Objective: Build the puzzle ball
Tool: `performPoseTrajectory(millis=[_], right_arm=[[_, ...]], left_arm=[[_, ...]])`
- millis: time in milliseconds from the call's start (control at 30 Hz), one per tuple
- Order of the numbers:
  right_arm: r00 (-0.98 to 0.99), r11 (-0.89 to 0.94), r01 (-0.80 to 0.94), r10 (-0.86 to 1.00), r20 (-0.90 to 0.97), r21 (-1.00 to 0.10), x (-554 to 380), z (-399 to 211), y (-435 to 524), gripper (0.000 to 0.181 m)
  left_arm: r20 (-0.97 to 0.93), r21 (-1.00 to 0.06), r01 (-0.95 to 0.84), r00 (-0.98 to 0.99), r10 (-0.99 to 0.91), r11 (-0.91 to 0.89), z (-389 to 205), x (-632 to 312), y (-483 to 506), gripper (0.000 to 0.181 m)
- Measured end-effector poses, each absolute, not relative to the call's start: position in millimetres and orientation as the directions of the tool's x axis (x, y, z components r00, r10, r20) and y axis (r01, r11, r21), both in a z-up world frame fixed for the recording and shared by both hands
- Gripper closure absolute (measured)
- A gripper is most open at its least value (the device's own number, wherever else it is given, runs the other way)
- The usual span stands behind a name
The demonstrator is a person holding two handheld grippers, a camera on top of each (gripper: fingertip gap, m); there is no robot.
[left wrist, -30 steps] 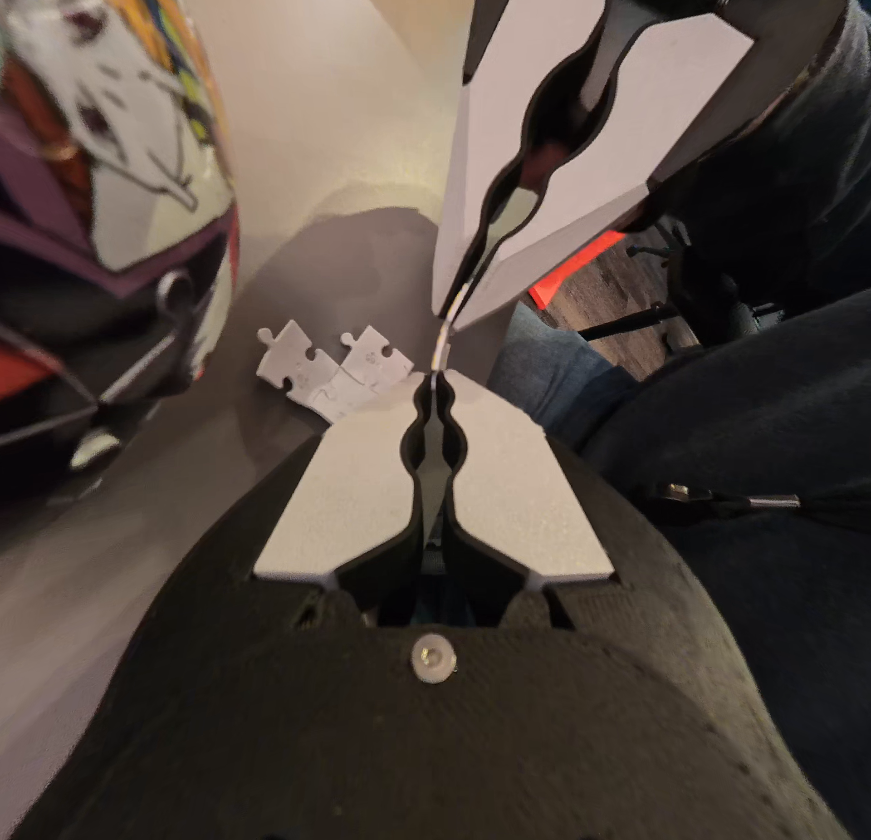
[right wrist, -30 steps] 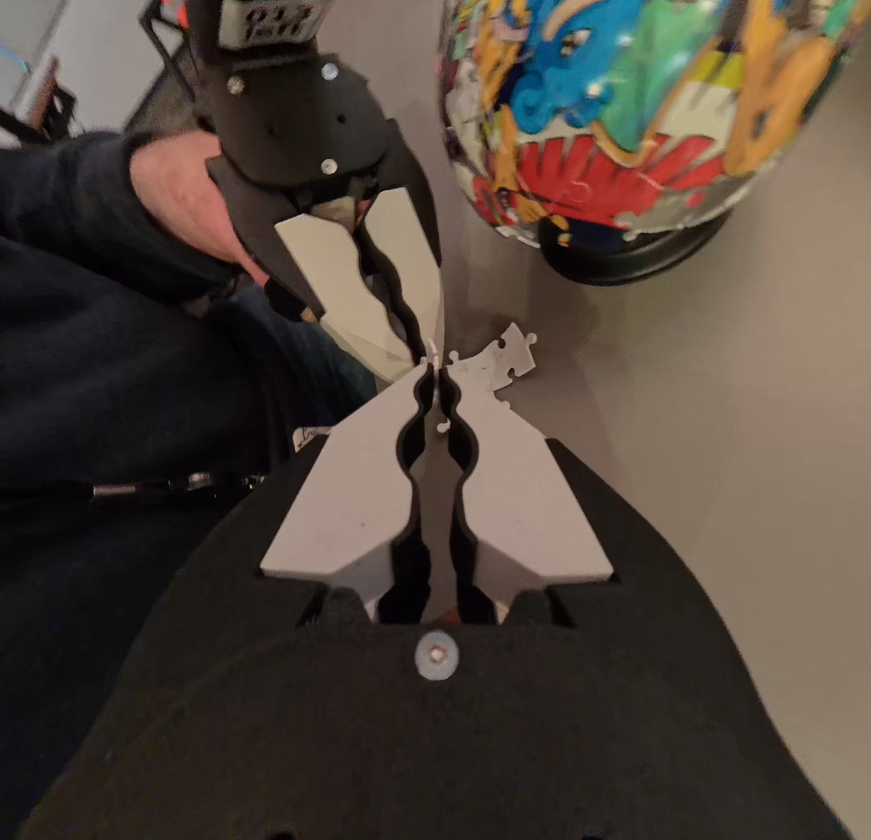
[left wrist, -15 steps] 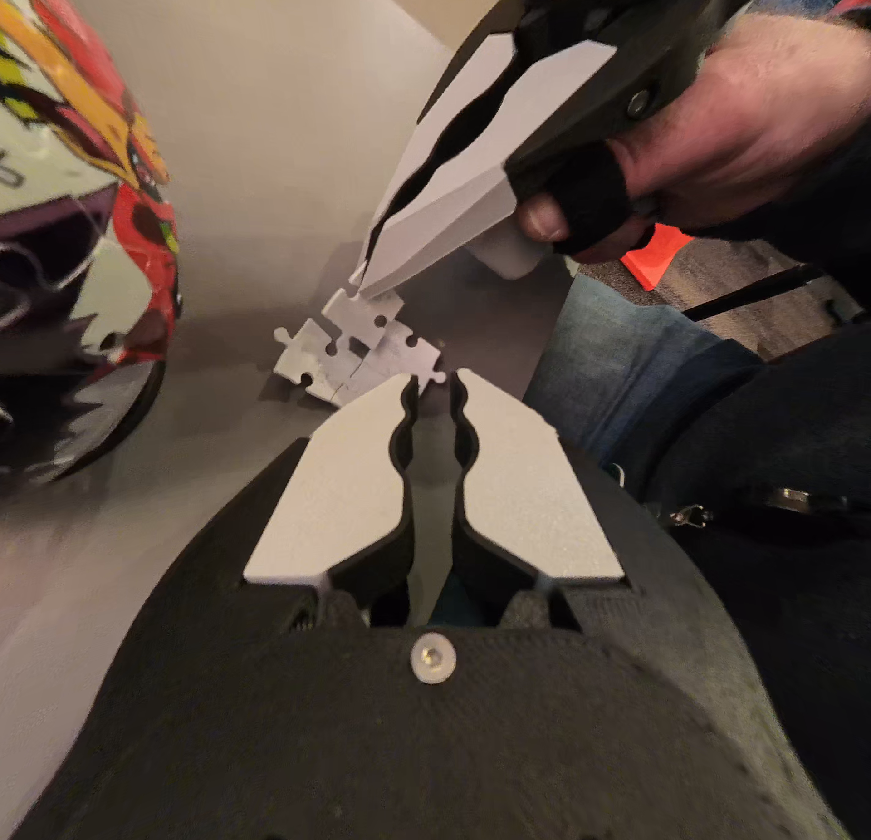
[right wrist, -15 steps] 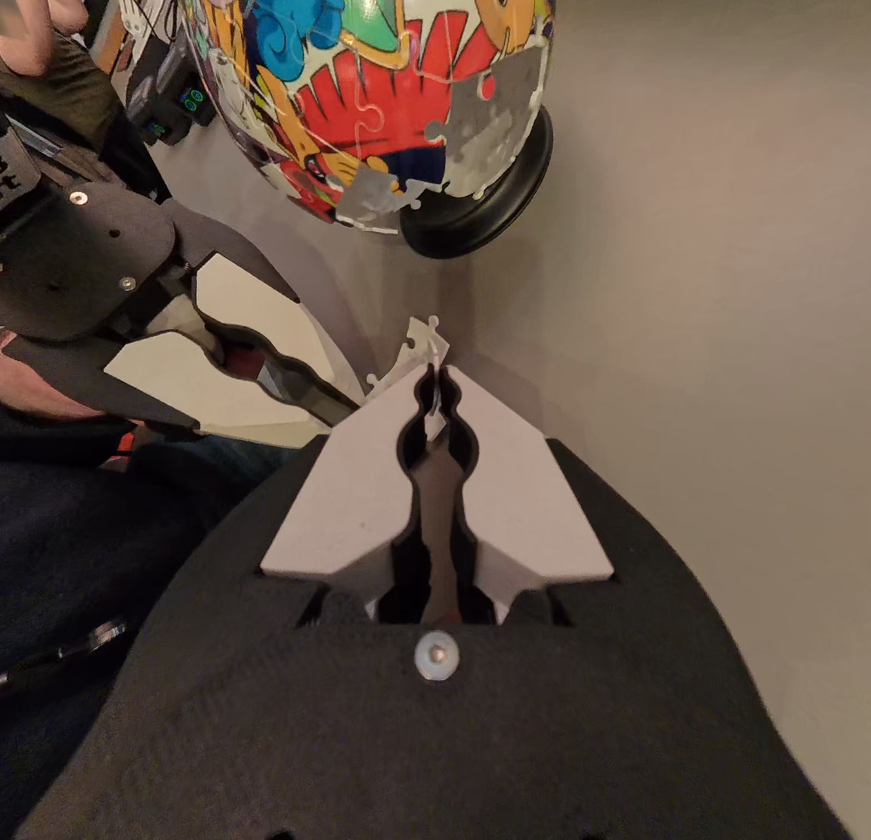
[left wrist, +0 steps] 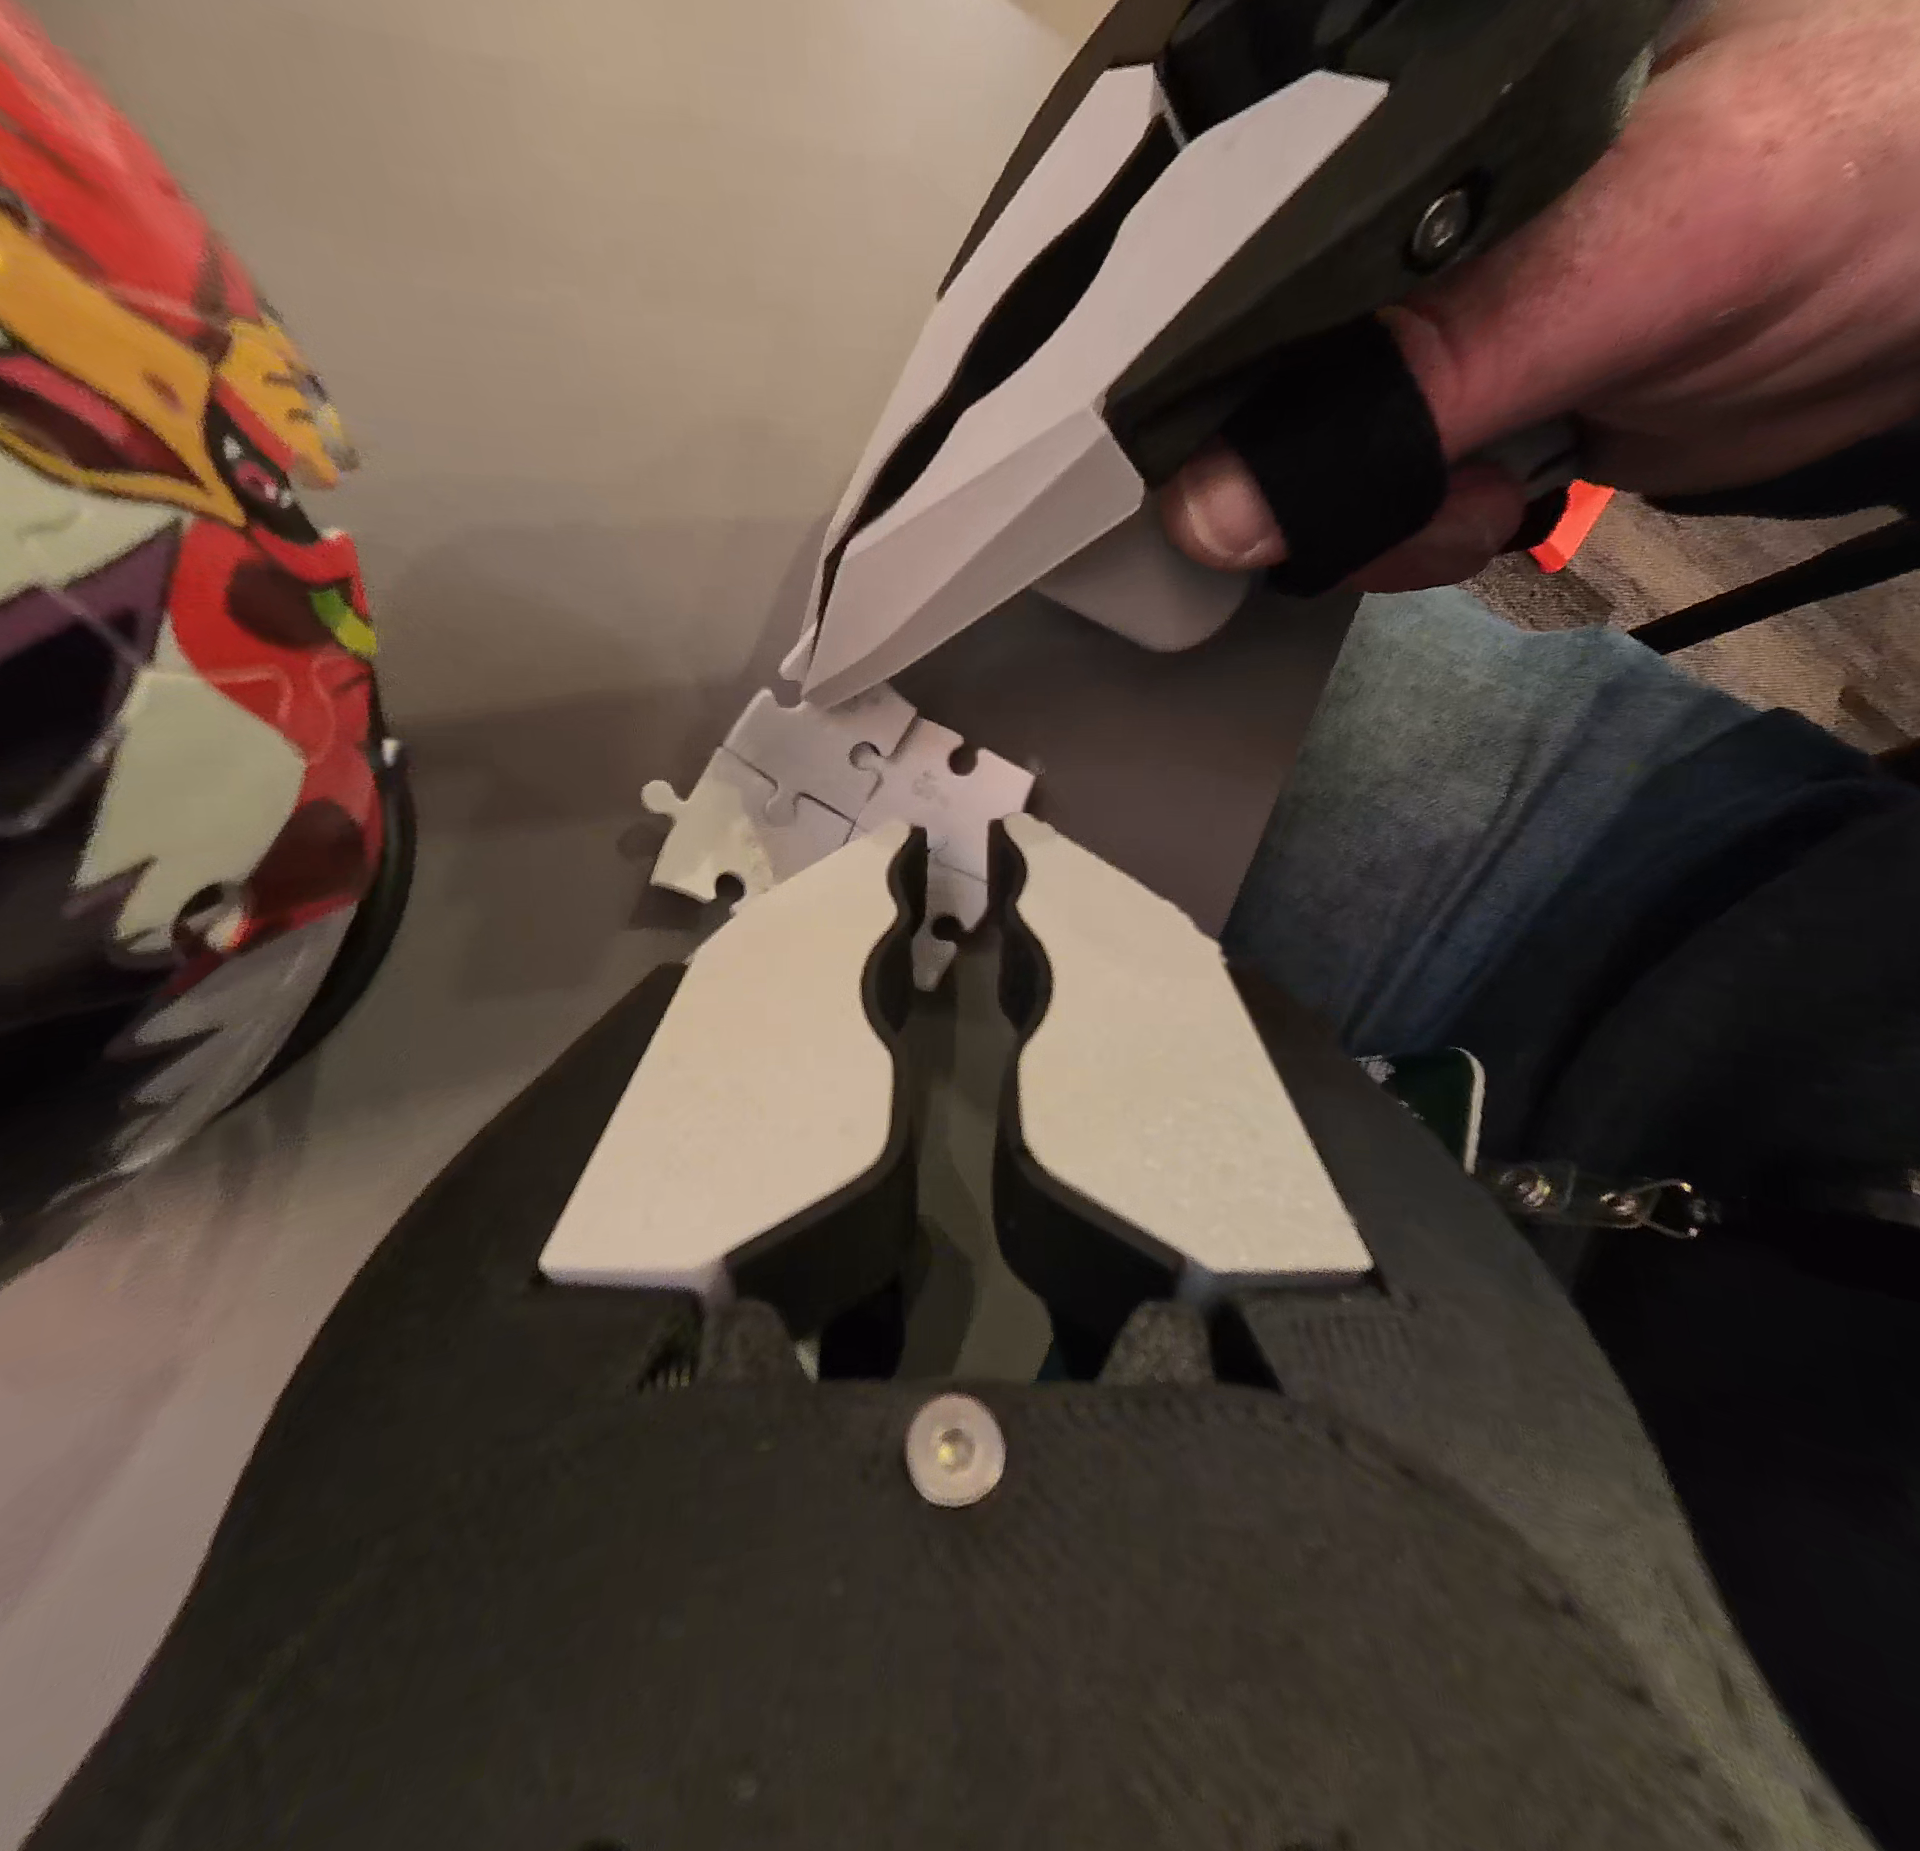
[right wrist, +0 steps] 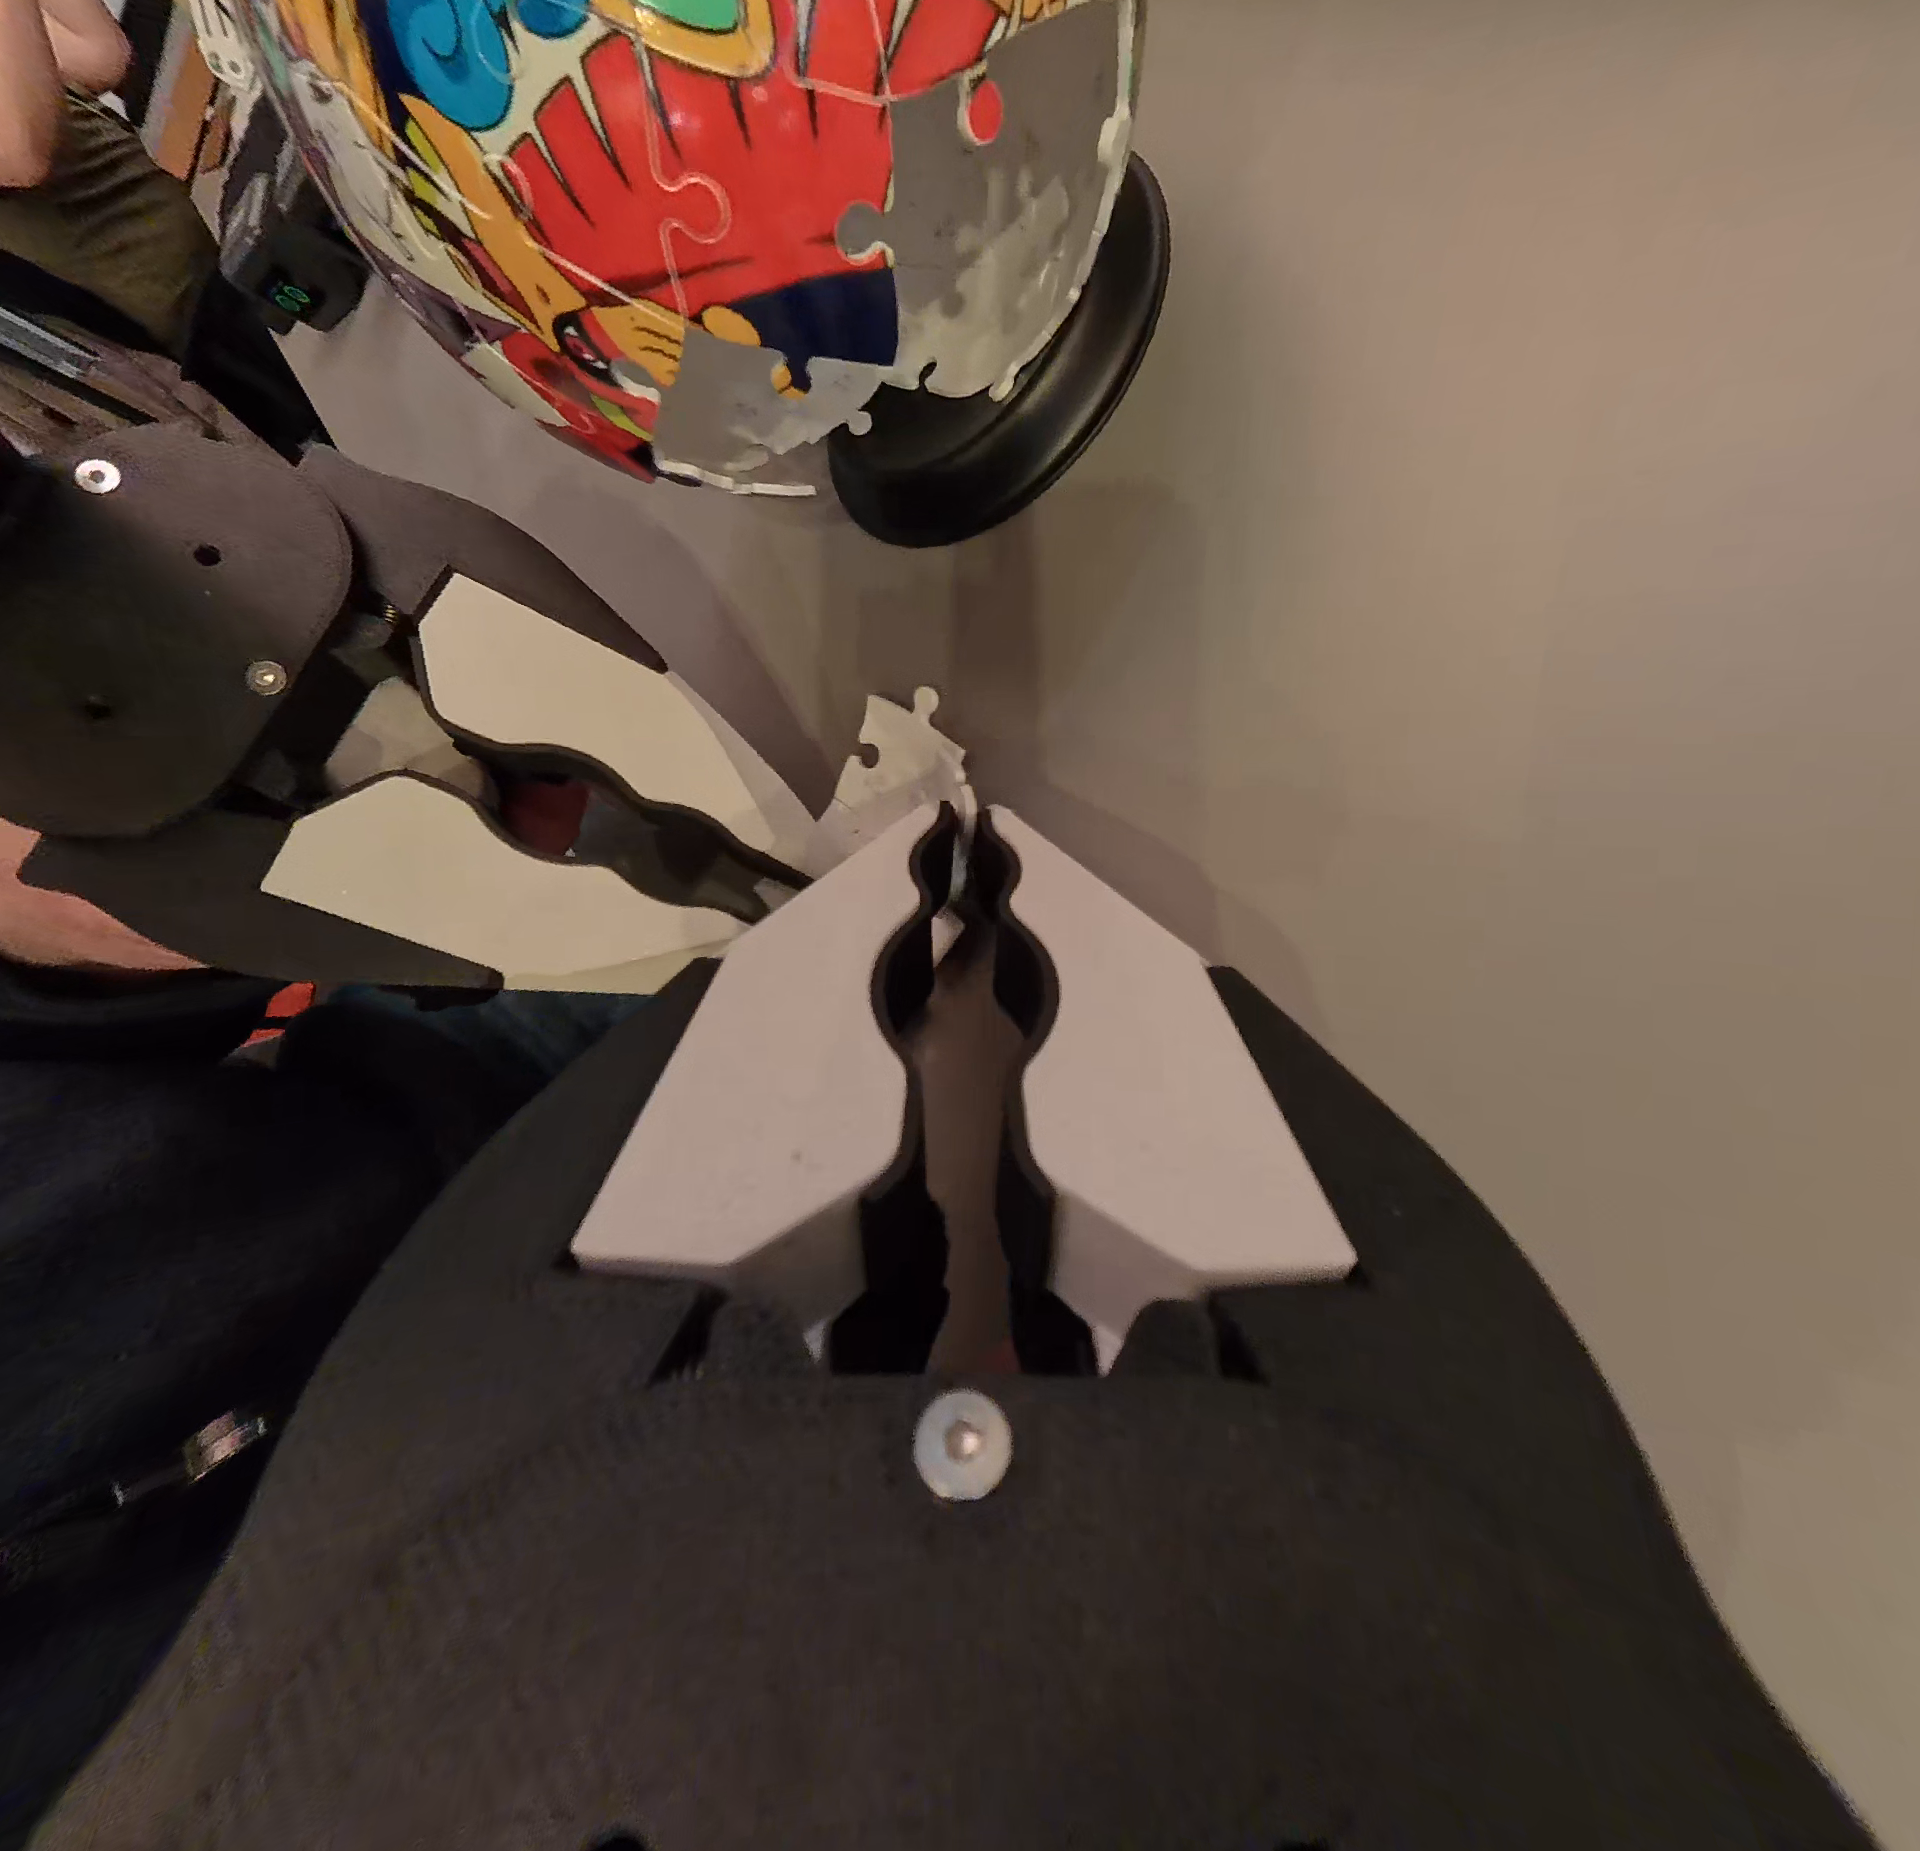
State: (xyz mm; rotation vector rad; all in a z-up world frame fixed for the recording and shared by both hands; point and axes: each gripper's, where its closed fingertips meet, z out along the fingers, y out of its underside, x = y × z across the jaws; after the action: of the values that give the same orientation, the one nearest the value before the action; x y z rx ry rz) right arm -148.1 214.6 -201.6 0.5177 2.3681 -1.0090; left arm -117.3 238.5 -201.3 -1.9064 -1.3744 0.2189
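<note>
The puzzle ball (right wrist: 665,170), bright with cartoon colours and with grey patches low down, sits on a black stand (right wrist: 1049,409). It also shows at the left of the left wrist view (left wrist: 208,658). A cluster of joined white puzzle pieces (left wrist: 862,783) is just over the grey table (left wrist: 582,326). My right gripper (right wrist: 963,814) is shut on the cluster's (right wrist: 904,752) edge. It reaches in from the upper right of the left wrist view (left wrist: 816,674). My left gripper (left wrist: 958,833) is open, its tips on either side of the cluster's near edge. It shows at the left in the right wrist view (right wrist: 795,861).
The table's front edge runs just right of the cluster, with a person's jeans-clad leg (left wrist: 1455,825) beyond it. An orange object (left wrist: 1569,534) lies on the floor. Another person's hand (right wrist: 47,45) is at the far back left. Bare table (right wrist: 1507,866) lies right of the ball. Left and right tips are no more than a few centimetres apart.
My left gripper has opened and let go of the pieces it pinched tip to tip with the right one. The right gripper keeps its hold and has swung round toward the ball.
</note>
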Motion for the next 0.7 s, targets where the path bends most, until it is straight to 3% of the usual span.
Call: performPoseTrajectory(millis=[267,433,500,567,700], right_arm=[[-0.831,0.66,0.486,0.144,-0.538,-0.573,-149.4,-203.1,216.4,0.162],[-0.919,0.67,0.335,0.078,-0.387,-0.662,-153.2,-193.6,211.0,0.16],[-0.958,0.691,0.216,0.014,-0.286,-0.69,-149.6,-192.7,208.9,0.162],[-0.958,0.711,0.151,-0.066,-0.278,-0.687,-135.8,-193.1,208.8,0.181],[-0.968,0.739,0.127,-0.052,-0.244,-0.662,-137.2,-205.7,210.0,0.181]], left_arm=[[0.264,-0.66,0.739,0.399,0.878,-0.137,-202.7,-117.7,235.6,0.171],[0.262,-0.656,0.741,0.4,0.878,-0.142,-203.6,-117.2,235.7,0.172],[0.262,-0.657,0.741,0.398,0.879,-0.139,-203.4,-117.0,235.2,0.172],[0.261,-0.658,0.74,0.396,0.881,-0.138,-202.5,-116.5,234.3,0.172],[0.254,-0.659,0.739,0.395,0.883,-0.141,-200.9,-115.4,232.9,0.172]])
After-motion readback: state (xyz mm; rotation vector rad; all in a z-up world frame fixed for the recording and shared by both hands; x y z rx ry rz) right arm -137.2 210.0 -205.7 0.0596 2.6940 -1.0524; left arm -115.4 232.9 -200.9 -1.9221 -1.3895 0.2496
